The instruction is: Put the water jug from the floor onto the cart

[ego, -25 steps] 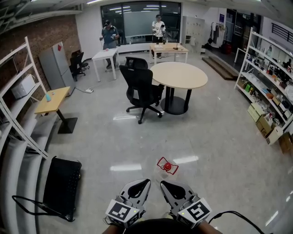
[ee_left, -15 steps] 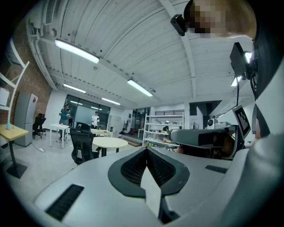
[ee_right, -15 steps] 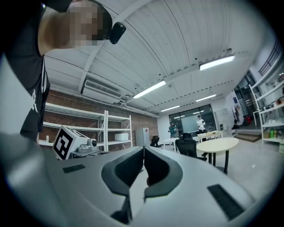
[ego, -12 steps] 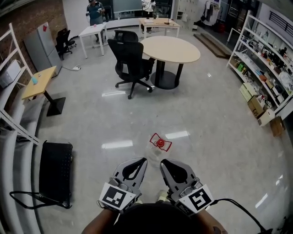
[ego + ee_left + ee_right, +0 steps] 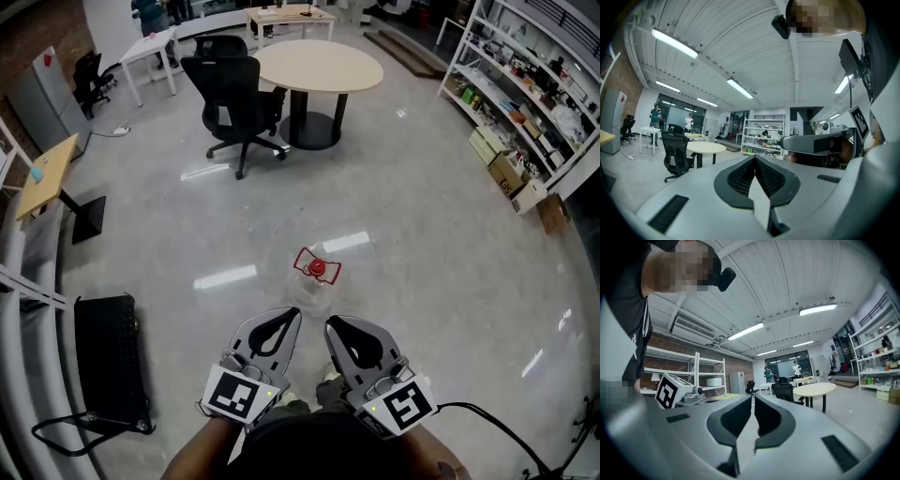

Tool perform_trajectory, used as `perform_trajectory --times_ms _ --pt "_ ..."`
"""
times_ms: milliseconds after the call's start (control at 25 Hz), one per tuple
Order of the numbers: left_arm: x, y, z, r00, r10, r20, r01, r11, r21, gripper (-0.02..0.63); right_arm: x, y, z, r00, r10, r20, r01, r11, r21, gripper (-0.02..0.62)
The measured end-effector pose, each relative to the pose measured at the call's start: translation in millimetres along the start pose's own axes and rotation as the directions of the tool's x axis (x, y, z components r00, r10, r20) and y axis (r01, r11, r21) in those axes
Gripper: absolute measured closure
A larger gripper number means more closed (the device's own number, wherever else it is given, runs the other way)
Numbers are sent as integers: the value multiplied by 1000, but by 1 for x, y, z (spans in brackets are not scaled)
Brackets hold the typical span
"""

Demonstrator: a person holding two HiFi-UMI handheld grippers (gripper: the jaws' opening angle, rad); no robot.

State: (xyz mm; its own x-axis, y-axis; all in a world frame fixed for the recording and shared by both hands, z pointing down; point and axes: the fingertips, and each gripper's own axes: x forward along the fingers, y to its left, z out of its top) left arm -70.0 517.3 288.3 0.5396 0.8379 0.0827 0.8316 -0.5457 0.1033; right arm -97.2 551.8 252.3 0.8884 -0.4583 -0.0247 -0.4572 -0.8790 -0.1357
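The water jug (image 5: pixel 313 277) stands upright on the shiny floor, clear plastic with a red cap and a red handle. Just in front of me, both grippers point level toward it, side by side. My left gripper (image 5: pixel 292 313) is shut with nothing between its jaws, its tip a short way short of the jug. My right gripper (image 5: pixel 331 322) is shut and empty too, close beside the left one. The black flat cart (image 5: pixel 108 360) lies on the floor at the lower left. Neither gripper view shows the jug; the left gripper (image 5: pixel 753 157) and right gripper (image 5: pixel 753 396) show closed jaws.
A black office chair (image 5: pixel 234 98) and a round table (image 5: pixel 319 67) stand farther ahead. White shelving (image 5: pixel 19 281) runs along the left beside the cart, stocked shelves (image 5: pixel 525 103) along the right. A black cable (image 5: pixel 506 427) trails at the lower right. Two people (image 5: pixel 794 367) stand far off.
The view has tilted down and come forward: the jug now sits nearer to the gripper tips. Both grippers have stayed shut and side by side.
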Motion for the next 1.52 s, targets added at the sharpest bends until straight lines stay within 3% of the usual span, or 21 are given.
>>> perform_trajectory --times_ms 320,640,840,1000,1160,1520 --pt "75 23 -24 997 -44 -71 44 999 9 601 19 -76 -25 995 -84 -58 88 994 64 592" --pt "186 70 -12 998 -60 -22 61 997 52 601 83 -181 -28 995 -87 -51 89 995 40 589" --pt "233 105 -42 993 -96 -69 100 993 64 601 108 -229 -64 981 -165 -105 171 984 47 561" --pt "260 140 -103 978 -177 -110 185 981 64 600 129 -254 -127 955 -264 -135 270 962 31 545" --pt "284 175 -192 963 -221 -156 237 967 92 561 138 -285 -222 916 -362 -171 373 927 35 537" --pt "319 244 -425 937 -166 -308 195 979 65 535 124 -349 -451 826 -491 -276 521 853 43 520"
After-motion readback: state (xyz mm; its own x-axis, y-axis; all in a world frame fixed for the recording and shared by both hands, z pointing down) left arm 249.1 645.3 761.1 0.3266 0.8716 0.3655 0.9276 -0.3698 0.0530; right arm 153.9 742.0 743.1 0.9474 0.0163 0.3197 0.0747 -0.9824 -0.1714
